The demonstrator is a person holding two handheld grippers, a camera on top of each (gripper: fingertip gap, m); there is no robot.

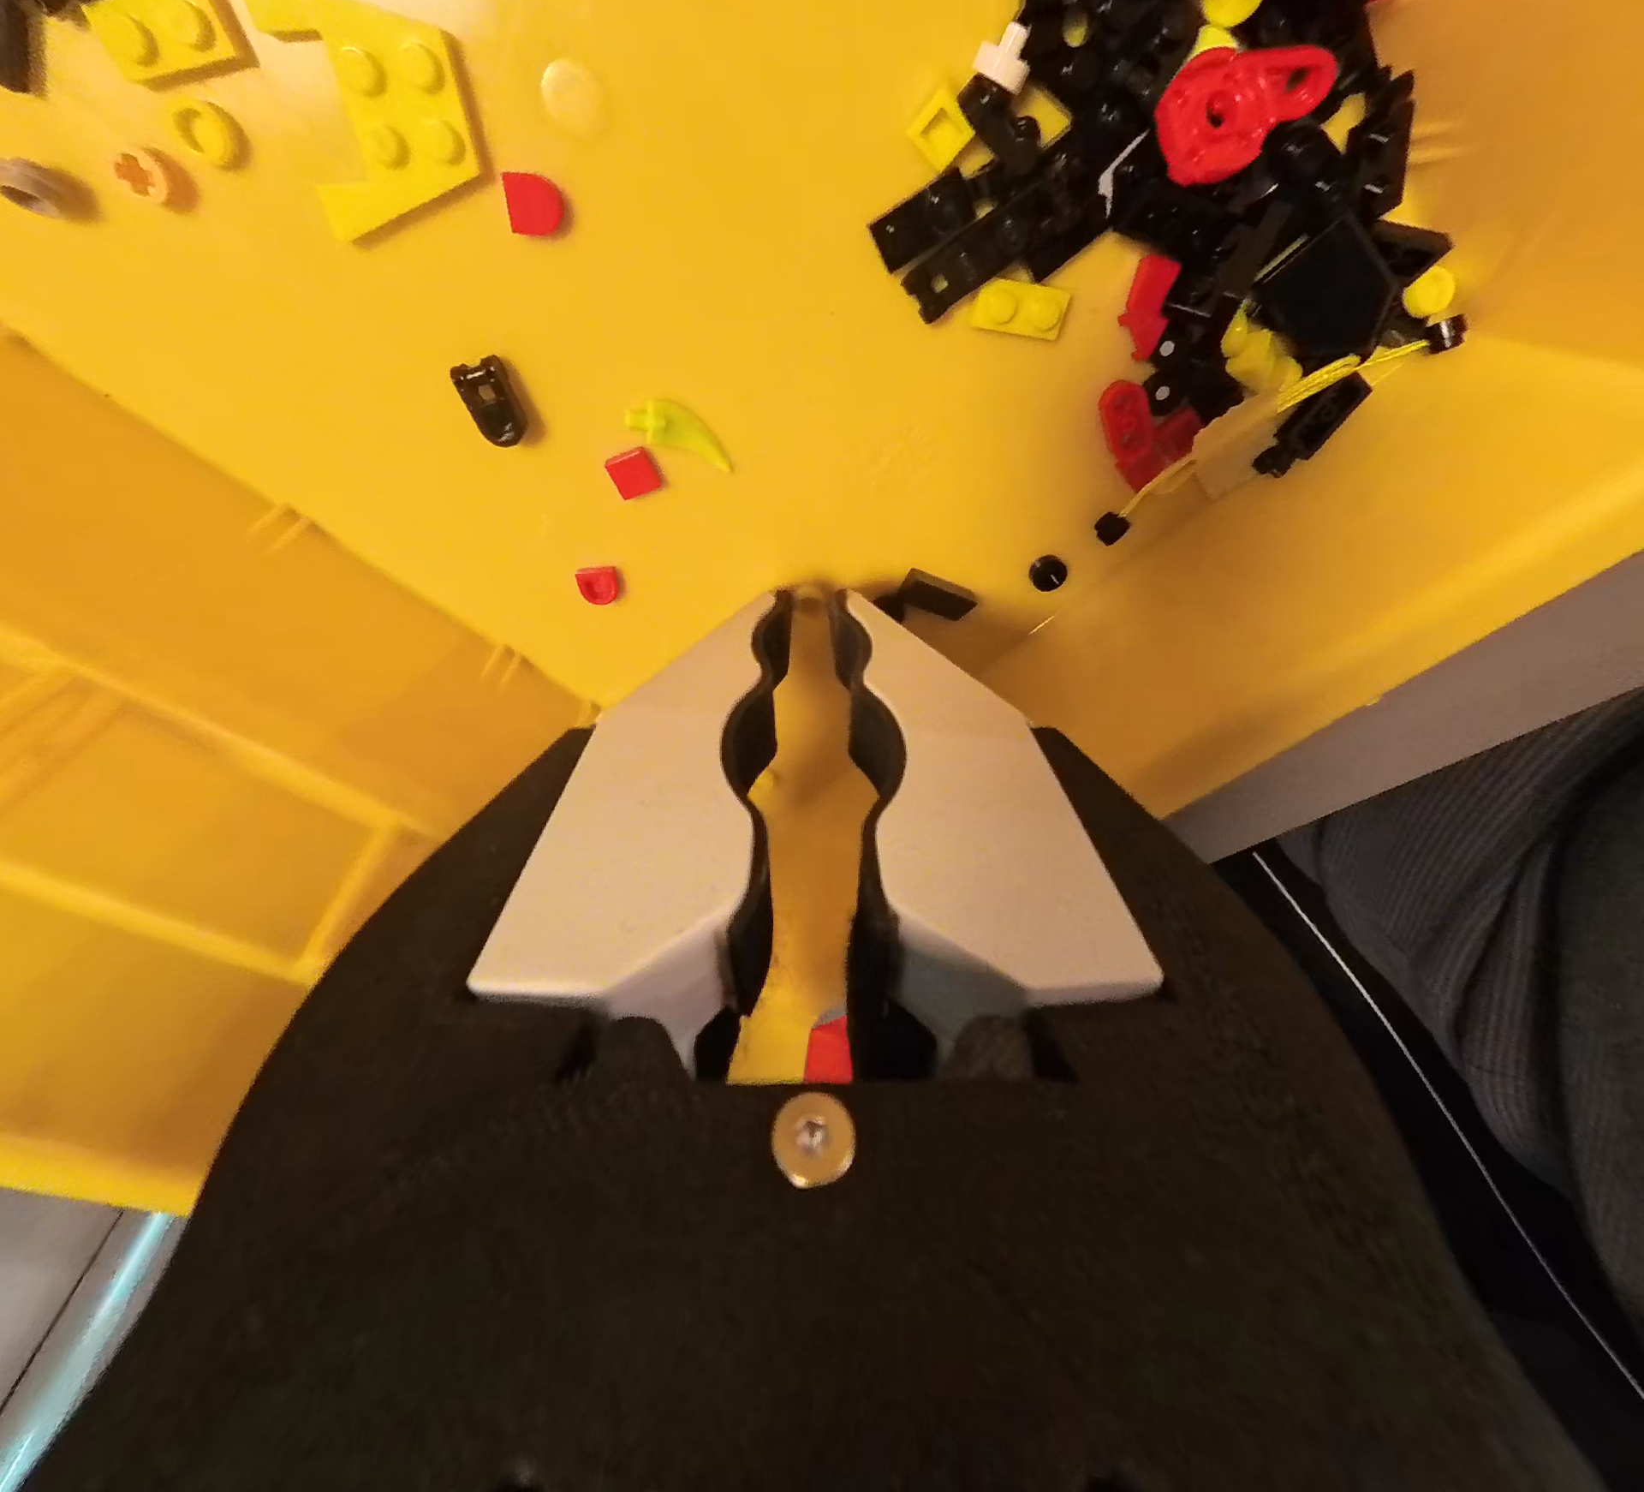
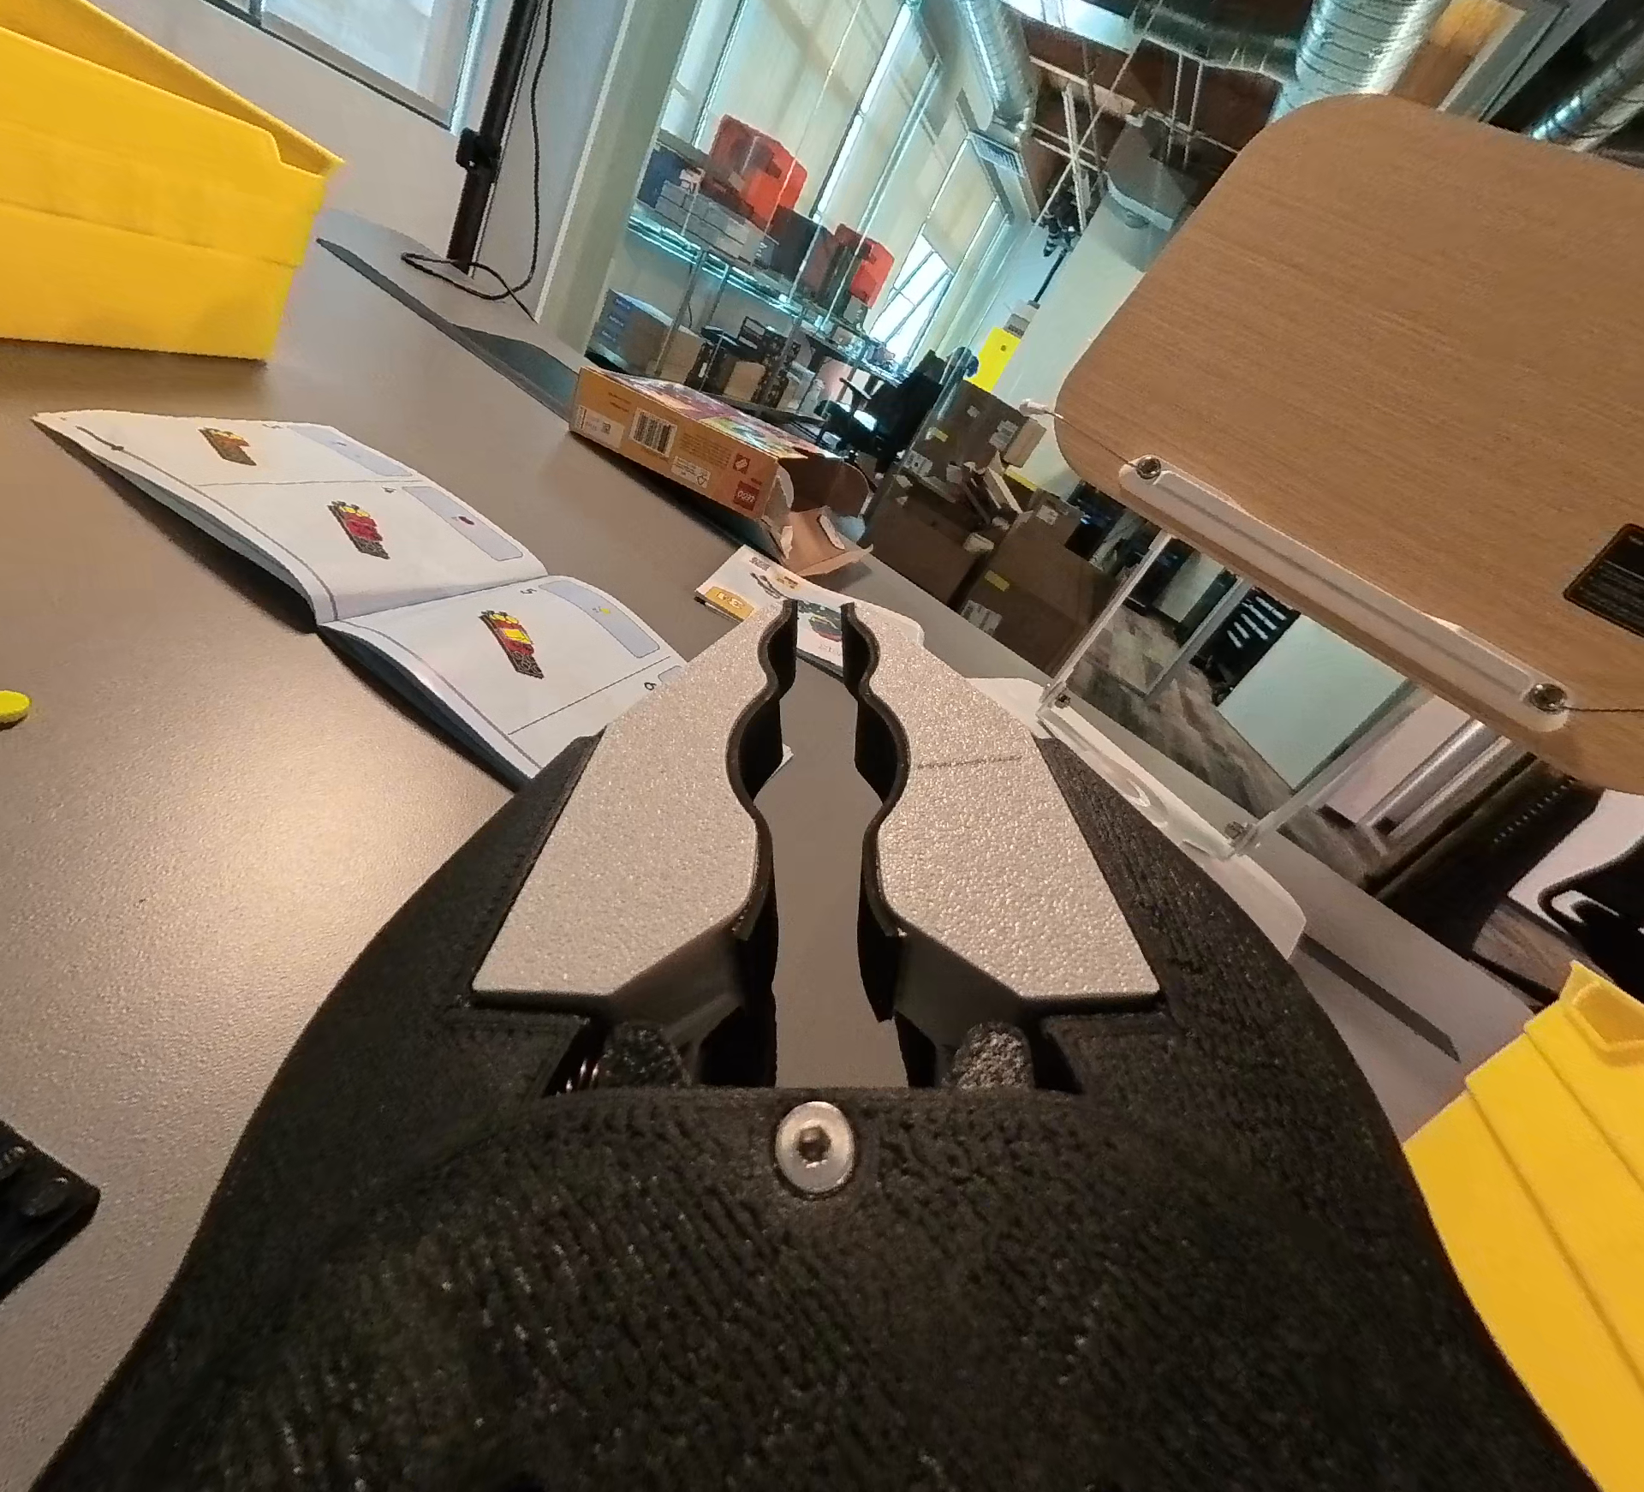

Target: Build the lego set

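My left gripper (image 1: 809,602) points down into a yellow bin (image 1: 756,114), its tips on the bin floor. The jaws are nearly together, with a small pale piece (image 1: 808,591) between the tips. Loose pieces lie around it: a red stud piece (image 1: 598,584), a black piece (image 1: 934,599), a red tile (image 1: 633,472), a lime claw (image 1: 680,430) and lime plates (image 1: 400,123). A pile of black, red and lime pieces (image 1: 1245,159) fills the upper right. My right gripper (image 2: 818,613) is low over the grey table (image 2: 178,871), a narrow gap between its tips, empty.
An open instruction booklet (image 2: 356,542) lies ahead of the right gripper, with a leaflet (image 2: 765,595) and an opened box (image 2: 694,444) beyond. Yellow bins stand at the left (image 2: 133,221) and lower right (image 2: 1557,1227). A wooden board on a clear stand (image 2: 1379,399) rises at the right. A person's leg (image 1: 1468,960) is beside the bin. There is about 45 cm between the tips of the two grippers.
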